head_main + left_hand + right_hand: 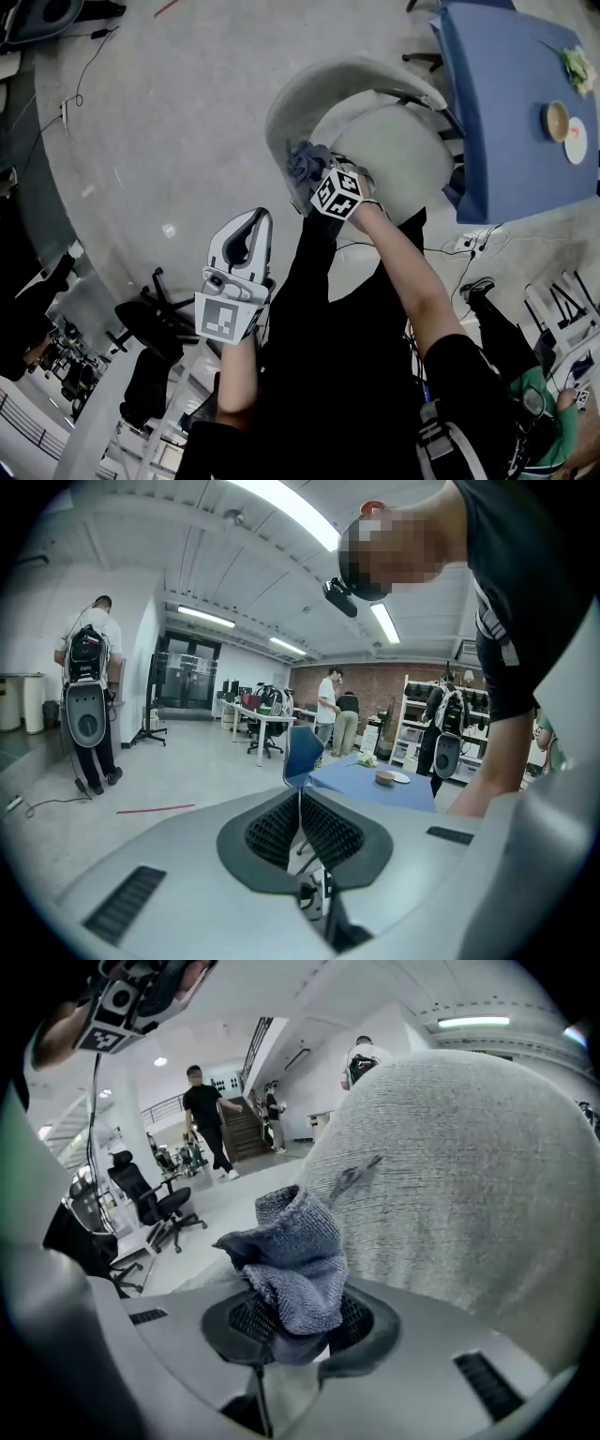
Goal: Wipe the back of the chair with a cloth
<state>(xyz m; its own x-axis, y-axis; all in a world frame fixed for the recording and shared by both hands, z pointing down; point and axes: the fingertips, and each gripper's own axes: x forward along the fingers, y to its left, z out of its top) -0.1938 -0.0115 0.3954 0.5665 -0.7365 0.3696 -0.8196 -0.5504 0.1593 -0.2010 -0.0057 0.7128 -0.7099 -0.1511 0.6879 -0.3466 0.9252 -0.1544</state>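
- Right gripper [298, 1326], closest to its own camera, has its jaws clamped on a blue-grey cloth [292, 1251]; the lower end of the cloth is pinched between the dark ribbed pads, and the rest bunches up and out past the fingertips.
- In the right gripper view the bunched cloth stands straight ahead of the jaws, and its upper fold lies against the pale woven back of the chair [450, 1176], which fills the space behind and to the right of it.
- From the head view the same right gripper [311, 178] holds the cloth [305, 161] at the side edge of the chair [319, 84] back, close to where the curved back meets the seat.
- Left gripper [300, 808] has its jaws closed together with nothing between them.
- In the head view the left gripper [251, 225] hangs in the air apart from the chair, on the near side of it and touching neither chair nor cloth.
- Beyond the chair stands a blue table [497, 112] bearing a bowl [557, 120] and a plate [576, 142].
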